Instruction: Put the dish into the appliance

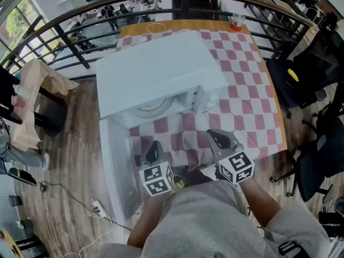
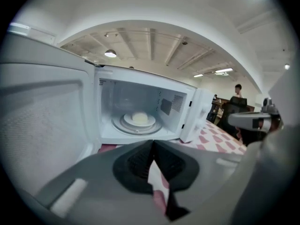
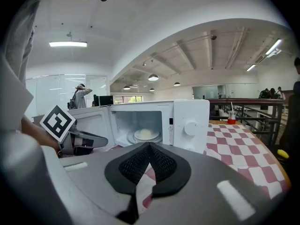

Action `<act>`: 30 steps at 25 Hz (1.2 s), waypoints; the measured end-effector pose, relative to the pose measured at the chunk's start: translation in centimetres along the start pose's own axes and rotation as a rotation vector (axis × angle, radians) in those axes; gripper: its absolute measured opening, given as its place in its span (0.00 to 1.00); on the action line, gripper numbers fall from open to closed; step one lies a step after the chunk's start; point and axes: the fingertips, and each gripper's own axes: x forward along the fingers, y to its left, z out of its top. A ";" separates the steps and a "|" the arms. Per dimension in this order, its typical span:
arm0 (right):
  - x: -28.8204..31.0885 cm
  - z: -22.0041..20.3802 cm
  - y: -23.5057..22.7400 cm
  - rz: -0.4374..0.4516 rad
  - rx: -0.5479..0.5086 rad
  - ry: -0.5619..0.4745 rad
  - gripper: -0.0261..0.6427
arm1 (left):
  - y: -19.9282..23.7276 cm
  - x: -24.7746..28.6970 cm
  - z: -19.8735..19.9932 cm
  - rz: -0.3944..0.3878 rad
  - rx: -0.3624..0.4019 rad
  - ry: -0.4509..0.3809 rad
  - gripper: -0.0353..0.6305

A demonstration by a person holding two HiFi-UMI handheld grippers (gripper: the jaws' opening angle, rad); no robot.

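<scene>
Left gripper view: a round white dish (image 2: 138, 120) sits inside the open white microwave (image 2: 196, 111). Before the microwave, the left gripper (image 2: 152, 145) and right gripper (image 3: 149, 147) have their fingers pressed together, empty.

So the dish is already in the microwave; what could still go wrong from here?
The door stands wide open beside the shut left tongs; a careless swing could knock it. Pushing it closed with shut tongs might slide the microwave on the checked cloth, possibly jolting the dish.
</scene>
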 end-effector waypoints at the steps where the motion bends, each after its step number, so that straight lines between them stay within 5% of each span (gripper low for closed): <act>1: -0.4 -0.2 0.3 0.000 -0.002 0.002 0.04 | -0.1 -0.5 -0.3 -0.001 0.014 -0.003 0.07; 17: -2.9 -1.4 2.9 0.055 -0.044 0.013 0.04 | -0.4 -6.9 -2.7 -0.003 0.020 -0.033 0.07; 30: -7.5 -2.9 1.0 0.077 -0.037 0.004 0.04 | -5.8 -9.6 -4.4 -0.009 0.016 -0.028 0.07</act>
